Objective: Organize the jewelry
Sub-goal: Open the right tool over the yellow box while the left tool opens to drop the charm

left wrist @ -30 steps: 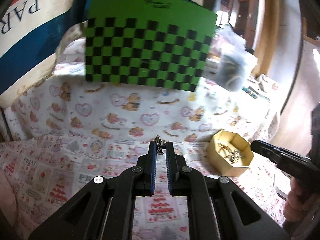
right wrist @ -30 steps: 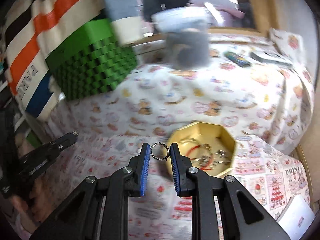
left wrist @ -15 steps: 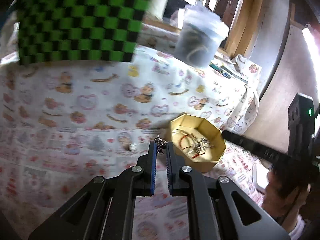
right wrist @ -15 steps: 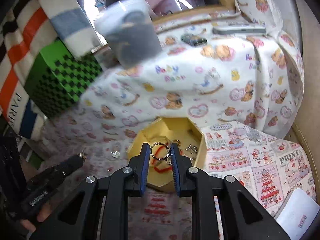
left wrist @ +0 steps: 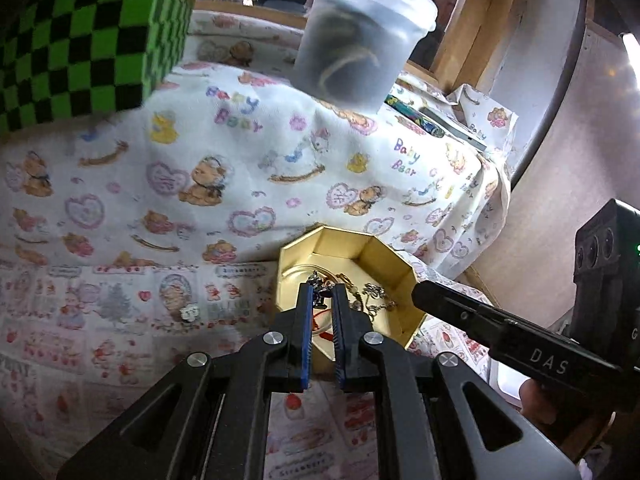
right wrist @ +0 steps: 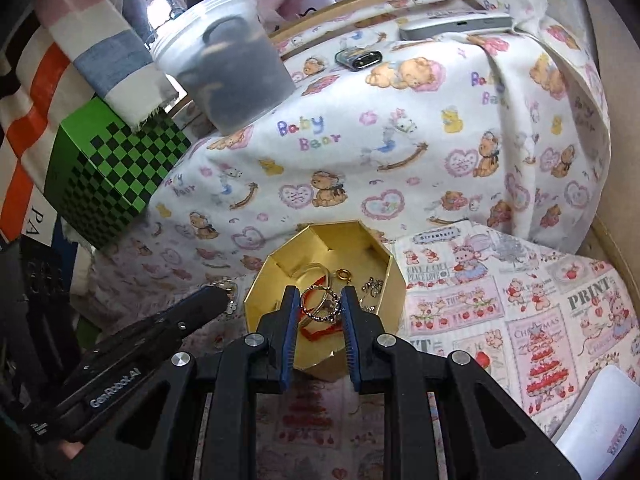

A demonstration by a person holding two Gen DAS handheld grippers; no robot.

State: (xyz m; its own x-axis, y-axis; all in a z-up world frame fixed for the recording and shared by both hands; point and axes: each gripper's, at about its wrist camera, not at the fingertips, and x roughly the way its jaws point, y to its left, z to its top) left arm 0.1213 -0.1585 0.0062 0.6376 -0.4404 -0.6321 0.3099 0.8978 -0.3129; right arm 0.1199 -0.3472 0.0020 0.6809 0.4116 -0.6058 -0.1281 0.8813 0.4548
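A gold octagonal box [left wrist: 396, 256] [right wrist: 280, 268] sits on the printed cloth and holds several jewelry pieces. My left gripper [left wrist: 321, 294] is shut on a small dark metal charm [left wrist: 319, 285] and holds it over the box's near left part. My right gripper [right wrist: 319, 300] is shut on a beaded silver ring [right wrist: 320, 309] and holds it above the box's near side. A small silver piece [left wrist: 190, 312] lies on the cloth left of the box; it also shows in the right wrist view [right wrist: 230, 307], beside the left gripper's tip.
A green checkered box [right wrist: 116, 176] stands at the back left. A frosted plastic tub [left wrist: 356, 44] [right wrist: 224, 64] sits behind on the bear-print cloth. A phone [right wrist: 456, 26] and a small dark gadget [right wrist: 358, 58] lie at the back right. White paper [right wrist: 600, 412] lies near right.
Both grippers have moved in over the gold box with their pieces still held. The left gripper swung right from the open cloth; the right one has come closer and lower.
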